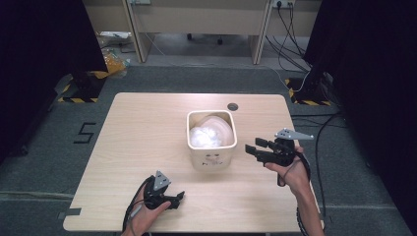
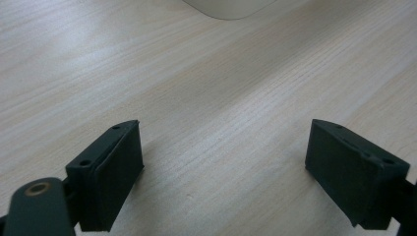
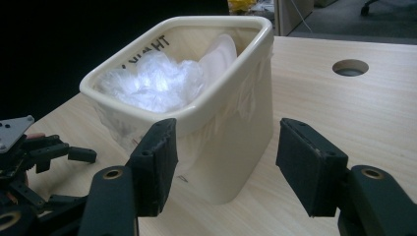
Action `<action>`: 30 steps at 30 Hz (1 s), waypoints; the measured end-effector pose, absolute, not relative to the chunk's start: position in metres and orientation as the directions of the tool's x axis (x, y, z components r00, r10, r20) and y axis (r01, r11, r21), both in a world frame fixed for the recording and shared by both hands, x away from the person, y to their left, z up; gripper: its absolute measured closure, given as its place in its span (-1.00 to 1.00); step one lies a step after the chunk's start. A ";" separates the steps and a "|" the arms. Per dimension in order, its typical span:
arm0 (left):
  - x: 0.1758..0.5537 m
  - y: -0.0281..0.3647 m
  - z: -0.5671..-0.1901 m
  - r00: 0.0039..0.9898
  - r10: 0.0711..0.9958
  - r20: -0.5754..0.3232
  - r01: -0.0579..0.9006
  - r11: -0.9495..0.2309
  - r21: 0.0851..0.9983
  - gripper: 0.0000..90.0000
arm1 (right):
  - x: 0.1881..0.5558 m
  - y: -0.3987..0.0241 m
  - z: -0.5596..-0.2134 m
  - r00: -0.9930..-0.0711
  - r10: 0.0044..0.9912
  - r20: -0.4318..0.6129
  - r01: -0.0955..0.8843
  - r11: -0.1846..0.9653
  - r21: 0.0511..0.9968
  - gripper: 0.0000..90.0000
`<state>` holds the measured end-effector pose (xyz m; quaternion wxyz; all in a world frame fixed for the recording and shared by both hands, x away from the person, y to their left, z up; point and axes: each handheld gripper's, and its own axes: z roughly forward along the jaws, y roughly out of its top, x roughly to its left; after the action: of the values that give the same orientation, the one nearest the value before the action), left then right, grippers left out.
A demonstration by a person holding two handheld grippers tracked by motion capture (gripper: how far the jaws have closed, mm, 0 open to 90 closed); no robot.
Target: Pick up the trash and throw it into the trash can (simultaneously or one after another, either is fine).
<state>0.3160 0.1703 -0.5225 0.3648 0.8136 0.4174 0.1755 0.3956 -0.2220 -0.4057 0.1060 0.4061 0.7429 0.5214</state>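
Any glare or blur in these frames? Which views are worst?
High view: the plastic bag in the bin is blown out white, room edges fall to black. Left gripper view: soft sheen across the table, the fingers look slightly soft. Right gripper view: bag glares again, the fingers are blurred, left background is black.

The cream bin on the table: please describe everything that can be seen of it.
The cream bin is a small, glossy, plastic-looking tub with rounded corners and a thick rolled rim. It stands upright near the middle of the wooden table. A thin clear plastic bag is crumpled inside it, and film hangs over the rim down the outer wall. Black handwriting marks an inner wall, a small drawing the front. The right hand-held gripper is beside it, open, not touching.
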 end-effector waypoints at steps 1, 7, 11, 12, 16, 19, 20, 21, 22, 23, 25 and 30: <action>0.316 0.170 -0.522 0.590 0.807 -0.019 0.551 -0.386 0.740 -0.70 | 0.394 -0.222 -0.407 -0.645 0.717 0.264 0.491 0.123 0.863 -0.12; 0.316 0.170 -0.522 0.590 0.807 -0.019 0.551 -0.386 0.740 -0.70 | 0.383 -0.220 -0.415 -0.646 0.720 0.255 0.494 0.139 0.858 -0.28; 0.316 0.170 -0.522 0.590 0.807 -0.019 0.551 -0.386 0.740 -0.70 | 0.379 -0.223 -0.425 -0.635 0.729 0.258 0.508 0.142 0.849 -0.41; 0.316 0.170 -0.523 0.590 0.807 -0.020 0.551 -0.384 0.741 -0.70 | 0.378 -0.224 -0.428 -0.630 0.731 0.263 0.514 0.139 0.847 -0.44; 0.316 0.170 -0.522 0.590 0.807 -0.019 0.552 -0.386 0.740 -0.70 | 0.376 -0.227 -0.437 -0.614 0.742 0.271 0.532 0.135 0.836 -0.53; 0.316 0.170 -0.523 0.590 0.807 -0.019 0.551 -0.385 0.740 -0.70 | 0.374 -0.228 -0.444 -0.612 0.743 0.270 0.540 0.144 0.829 -0.56; 0.316 0.170 -0.522 0.590 0.807 -0.019 0.551 -0.386 0.740 -0.70 | 0.373 -0.229 -0.446 -0.612 0.744 0.268 0.542 0.148 0.827 -0.56; 0.316 0.170 -0.522 0.590 0.807 -0.019 0.551 -0.386 0.740 -0.71 | 0.373 -0.229 -0.448 -0.613 0.744 0.266 0.544 0.153 0.825 -0.56; 0.316 0.170 -0.522 0.590 0.807 -0.019 0.551 -0.386 0.740 -0.70 | 0.372 -0.229 -0.451 -0.612 0.745 0.264 0.545 0.156 0.824 -0.56; 0.316 0.170 -0.522 0.590 0.807 -0.019 0.552 -0.386 0.740 -0.70 | 0.372 -0.229 -0.453 -0.610 0.748 0.263 0.547 0.157 0.822 -0.56; 0.316 0.170 -0.522 0.590 0.807 -0.019 0.552 -0.386 0.740 -0.71 | 0.370 -0.229 -0.458 -0.606 0.752 0.259 0.555 0.167 0.815 -0.56; 0.316 0.170 -0.522 0.589 0.808 -0.019 0.552 -0.385 0.740 -0.71 | 0.367 -0.231 -0.468 -0.600 0.756 0.262 0.573 0.178 0.800 -0.56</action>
<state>0.3158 0.1704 -0.5224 0.3643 0.8134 0.4181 0.1758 0.3668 -0.2314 -0.4679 0.0971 0.4364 0.7611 0.4699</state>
